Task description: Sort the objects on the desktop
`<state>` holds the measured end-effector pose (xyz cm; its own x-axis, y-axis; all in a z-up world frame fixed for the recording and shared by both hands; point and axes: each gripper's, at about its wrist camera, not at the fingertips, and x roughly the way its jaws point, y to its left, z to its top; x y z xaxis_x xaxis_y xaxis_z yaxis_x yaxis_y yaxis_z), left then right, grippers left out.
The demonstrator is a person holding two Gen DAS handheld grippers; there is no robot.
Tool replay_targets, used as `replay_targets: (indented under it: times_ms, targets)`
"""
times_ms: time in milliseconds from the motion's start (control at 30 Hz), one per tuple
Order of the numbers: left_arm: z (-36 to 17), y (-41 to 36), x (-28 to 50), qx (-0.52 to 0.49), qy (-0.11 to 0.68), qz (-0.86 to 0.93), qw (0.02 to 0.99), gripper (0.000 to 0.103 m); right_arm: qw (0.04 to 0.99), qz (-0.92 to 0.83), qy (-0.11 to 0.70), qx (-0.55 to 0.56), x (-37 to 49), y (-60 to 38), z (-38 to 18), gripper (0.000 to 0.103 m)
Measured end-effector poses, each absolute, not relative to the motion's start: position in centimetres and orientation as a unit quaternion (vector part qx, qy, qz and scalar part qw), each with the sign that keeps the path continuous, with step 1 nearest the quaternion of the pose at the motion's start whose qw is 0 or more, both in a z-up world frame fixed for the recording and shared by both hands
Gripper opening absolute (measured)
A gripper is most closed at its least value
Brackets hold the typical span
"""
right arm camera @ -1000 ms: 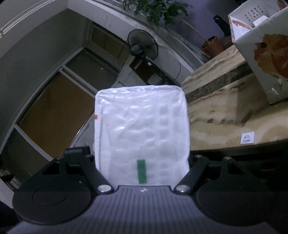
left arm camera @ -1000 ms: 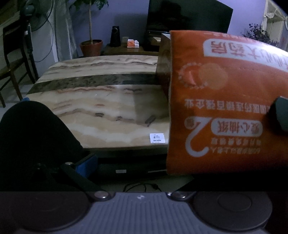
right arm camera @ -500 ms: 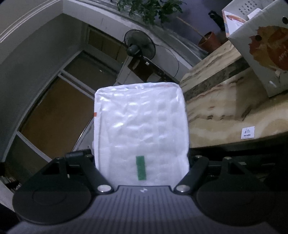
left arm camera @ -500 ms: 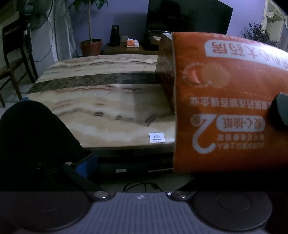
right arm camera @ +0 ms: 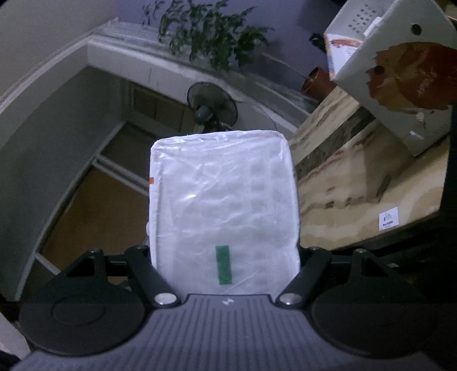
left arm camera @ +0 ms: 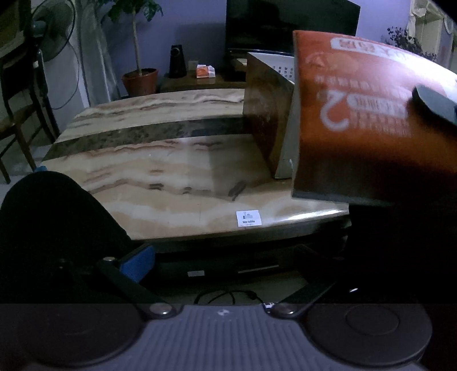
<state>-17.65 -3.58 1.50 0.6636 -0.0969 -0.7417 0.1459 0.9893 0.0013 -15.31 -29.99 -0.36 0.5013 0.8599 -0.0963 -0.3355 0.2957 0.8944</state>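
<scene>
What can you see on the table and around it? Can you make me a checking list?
Surface: marble table with a small white sticker near its edge.
Job's things: orange-and-white tissue pack held in the right gripper; open cardboard box standing on the table.
Clutter: nothing seen.
Grippers: right one shut on the pack; left gripper open, empty.
Cables: black cord on the floor.
Surroundings: potted plant, standing fan, dark screen.
</scene>
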Motion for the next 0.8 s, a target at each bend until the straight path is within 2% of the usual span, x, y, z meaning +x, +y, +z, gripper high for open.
replay_targets:
  times_ms: [800]
  targets:
    - [5.6,-6.2,-19.7,0.079,0.362,-0.076,0.926,0.102,0.746,0.403,0.296,0.44,-15.1,-30.0,-0.4,0.077]
